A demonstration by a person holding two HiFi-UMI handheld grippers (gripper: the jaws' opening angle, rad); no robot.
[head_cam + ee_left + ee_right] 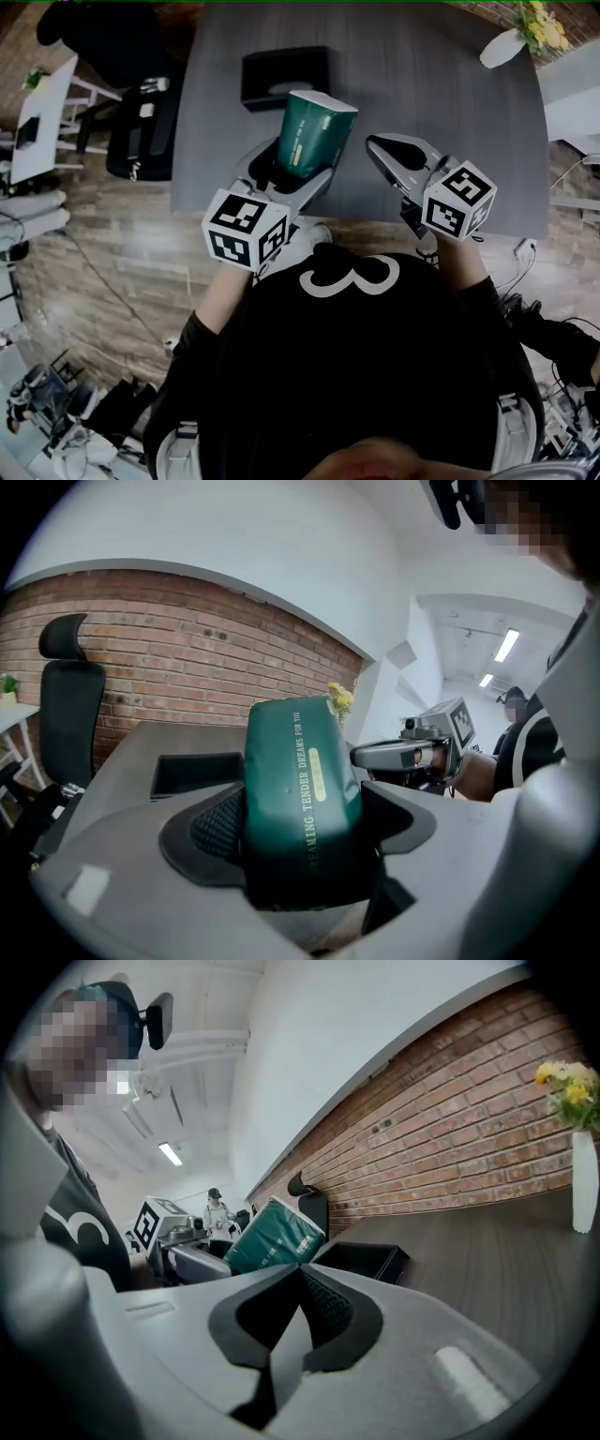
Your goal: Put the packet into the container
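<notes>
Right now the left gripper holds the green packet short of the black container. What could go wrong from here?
1. The left gripper grips the packet only at its lower end, and the packet leans; it might slip or swing out.
2. The container looks shallow and not much wider than the packet, so the packet could catch on its rim or fall onto the table.
3. The right gripper is shut and apart from the packet; nothing steadies it.

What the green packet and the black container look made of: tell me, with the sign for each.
The packet: probably soft plastic film, slightly glossy; it bulges round and carries printed lettering. The container: matte black, straight walls, sharp corners; likely rigid plastic, though coated metal or board can't be ruled out.
</notes>
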